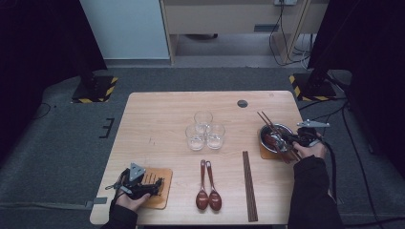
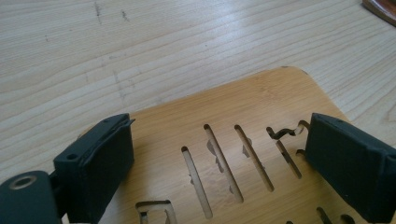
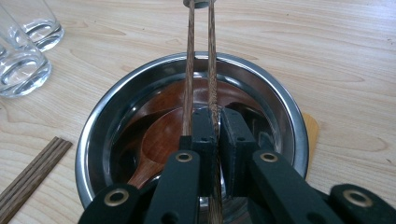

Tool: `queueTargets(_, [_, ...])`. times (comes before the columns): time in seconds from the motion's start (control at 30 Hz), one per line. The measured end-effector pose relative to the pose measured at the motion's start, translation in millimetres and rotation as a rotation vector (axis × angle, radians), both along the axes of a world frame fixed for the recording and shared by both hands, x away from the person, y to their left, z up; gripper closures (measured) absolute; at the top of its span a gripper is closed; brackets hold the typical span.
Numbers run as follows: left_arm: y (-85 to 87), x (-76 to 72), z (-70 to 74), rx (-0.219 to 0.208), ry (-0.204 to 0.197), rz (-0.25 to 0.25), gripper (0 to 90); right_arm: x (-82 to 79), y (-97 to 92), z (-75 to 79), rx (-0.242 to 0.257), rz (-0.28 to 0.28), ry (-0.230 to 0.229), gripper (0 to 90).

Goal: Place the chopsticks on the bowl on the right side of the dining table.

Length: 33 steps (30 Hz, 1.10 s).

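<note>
ur right gripper (image 3: 212, 123) is clamped on chopsticks (image 3: 200, 56) over the steel bowl (image 3: 289, 122); left gripper (image 2: 217, 161) open. next: lower, let go.

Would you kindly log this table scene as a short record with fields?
Right tongs: shut on a pair of dark wooden chopsticks above the round steel bowl
In bowl: reddish-brown wooden spoon
Left tongs: open, over the slotted bamboo coaster
Table centre: three clear glass tumblers
Near edge: two reddish-brown wooden spoons, a second chopstick pair
</note>
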<state>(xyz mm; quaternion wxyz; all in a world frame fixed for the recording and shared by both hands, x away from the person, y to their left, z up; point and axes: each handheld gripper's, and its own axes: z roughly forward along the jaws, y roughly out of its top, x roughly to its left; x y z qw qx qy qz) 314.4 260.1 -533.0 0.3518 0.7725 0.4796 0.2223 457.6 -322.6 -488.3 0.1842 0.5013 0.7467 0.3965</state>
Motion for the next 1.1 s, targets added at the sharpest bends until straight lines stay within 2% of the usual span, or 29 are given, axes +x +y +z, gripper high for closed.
queueTargets(0.27, [0.0, 0.0, 0.0, 0.000, 0.000, 0.000, 7.0, -1.0, -2.1, 1.7, 0.006, -0.006, -0.005, 80.4])
queueTargets(0.47, [0.0, 0.0, 0.0, 0.000, 0.000, 0.000, 7.0, -3.1, -3.9, 2.0, 0.015, -0.003, 0.006, 84.9])
queueTargets(0.87, [0.0, 0.0, 0.0, 0.000, 0.000, 0.000, 7.0, -1.6, -1.1, 0.1, 0.013, 0.011, -0.010, 84.9])
queueTargets(1.1, [0.0, 0.0, 0.0, 0.000, 0.000, 0.000, 7.0, -4.6, -4.9, 3.9, 0.031, 0.004, -0.021, 79.3])
